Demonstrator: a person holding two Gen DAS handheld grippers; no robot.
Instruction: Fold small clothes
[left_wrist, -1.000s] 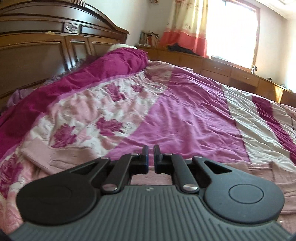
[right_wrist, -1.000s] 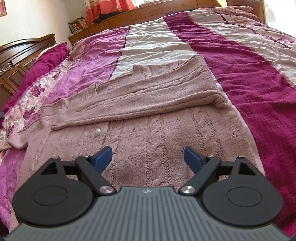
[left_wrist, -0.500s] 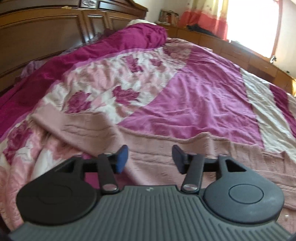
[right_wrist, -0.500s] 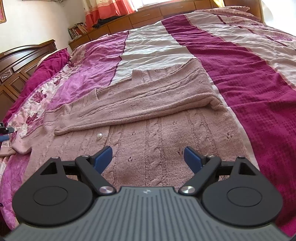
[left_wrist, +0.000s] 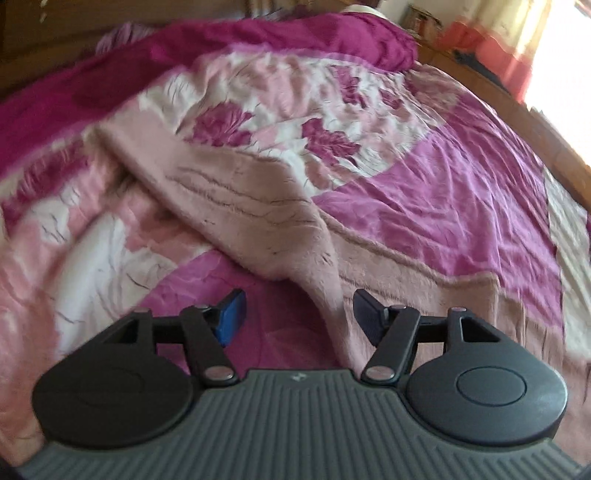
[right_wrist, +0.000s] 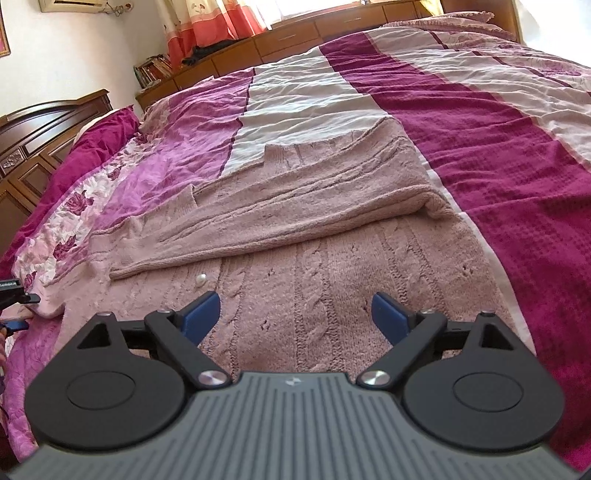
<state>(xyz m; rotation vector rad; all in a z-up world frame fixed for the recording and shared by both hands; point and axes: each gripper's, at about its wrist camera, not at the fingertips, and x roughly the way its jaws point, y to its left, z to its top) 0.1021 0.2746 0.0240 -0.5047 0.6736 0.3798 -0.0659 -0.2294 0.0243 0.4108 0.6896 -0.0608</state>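
The left view was blurred; left gripper (left_wrist: 297, 314), jaws just parted, straddled the sweater (left_wrist: 240, 199) edge unclamped at six o'clock; right gripper (right_wrist: 295, 314) jaws stood apart, unmoved.

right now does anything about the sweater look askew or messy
One sleeve of the pink sweater trails off crooked and rumpled across the floral quilt, unfolded, while the other lies folded over the body.

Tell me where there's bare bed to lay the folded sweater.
Free: the dark magenta stripe right of the pink sweater, and the white stripe beyond it. Crowded: the sweater's sleeve sprawls over the floral edge, by the left tool.
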